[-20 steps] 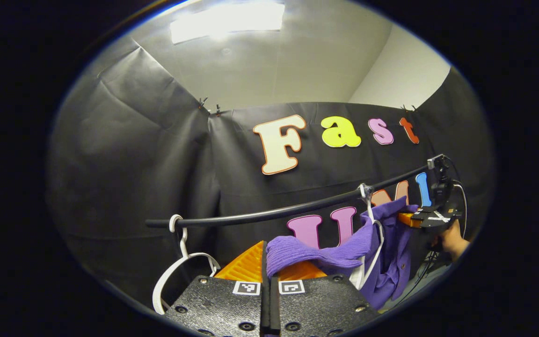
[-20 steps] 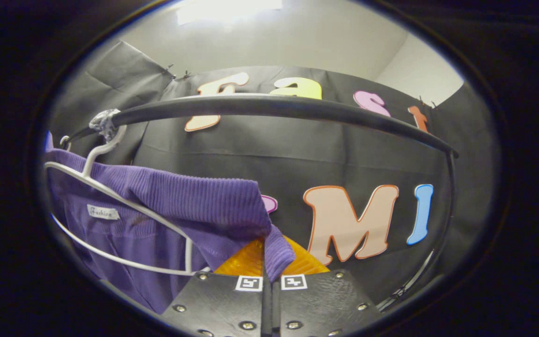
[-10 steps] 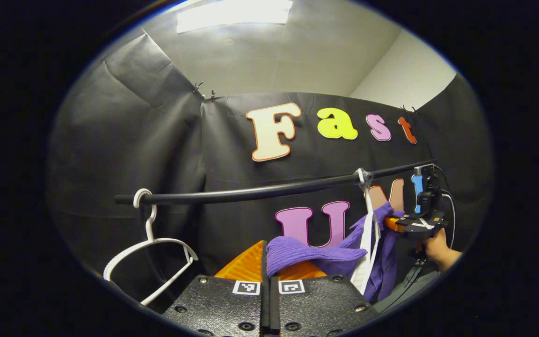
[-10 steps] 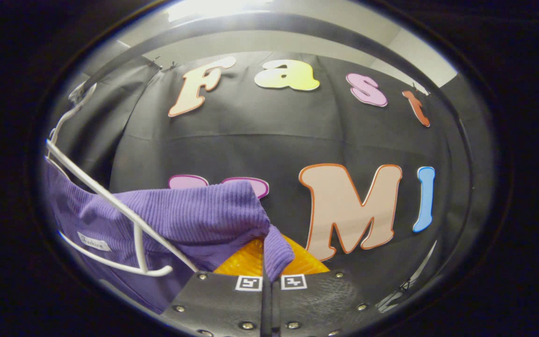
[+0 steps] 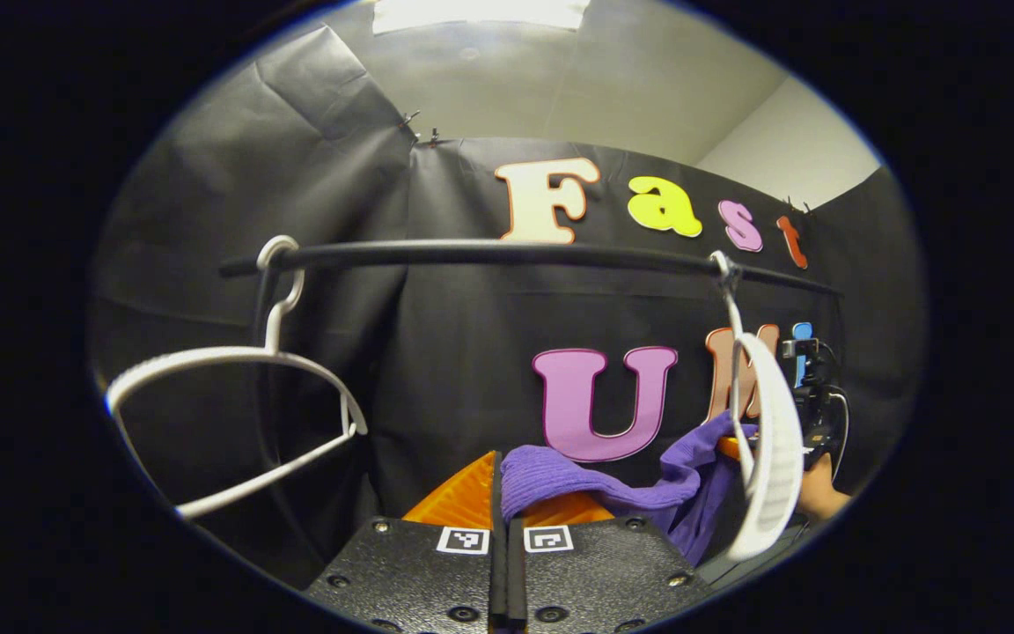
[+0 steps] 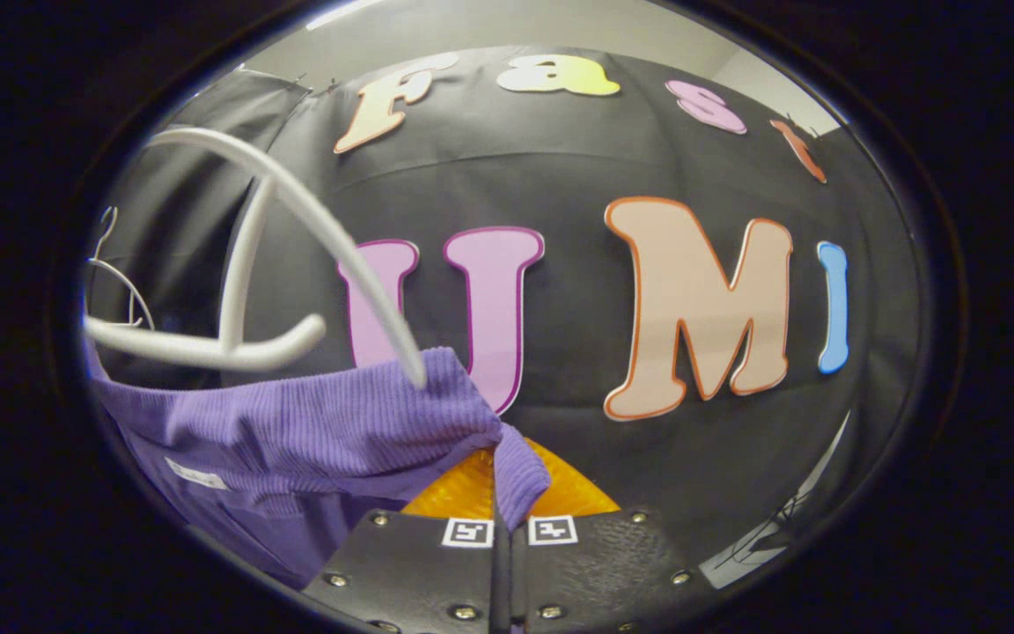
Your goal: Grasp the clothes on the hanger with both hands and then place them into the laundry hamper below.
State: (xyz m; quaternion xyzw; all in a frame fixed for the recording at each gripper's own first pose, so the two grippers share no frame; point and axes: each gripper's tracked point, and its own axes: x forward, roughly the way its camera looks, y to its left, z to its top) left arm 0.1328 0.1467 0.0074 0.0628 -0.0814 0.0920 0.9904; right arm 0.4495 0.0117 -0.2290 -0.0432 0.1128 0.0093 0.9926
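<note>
A purple ribbed garment stretches between my two grippers, below the black rail. My left gripper is shut on one end of it. In the right gripper view the same garment hangs to the left, and my right gripper is shut on its other end. The white hanger it came from hangs bare on the rail, and in the right gripper view this hanger sits just above the cloth, off the fabric. The right gripper, with a hand under it, shows far right in the left gripper view.
A second, bare white hanger hangs at the left end of the rail. The black cloth wall stands close behind the rail. The hamper is out of sight below.
Both grippers have dropped with the garment; the rail has risen in both views. The garment has slid off the right-hand hanger, which now hangs bare above the cloth.
</note>
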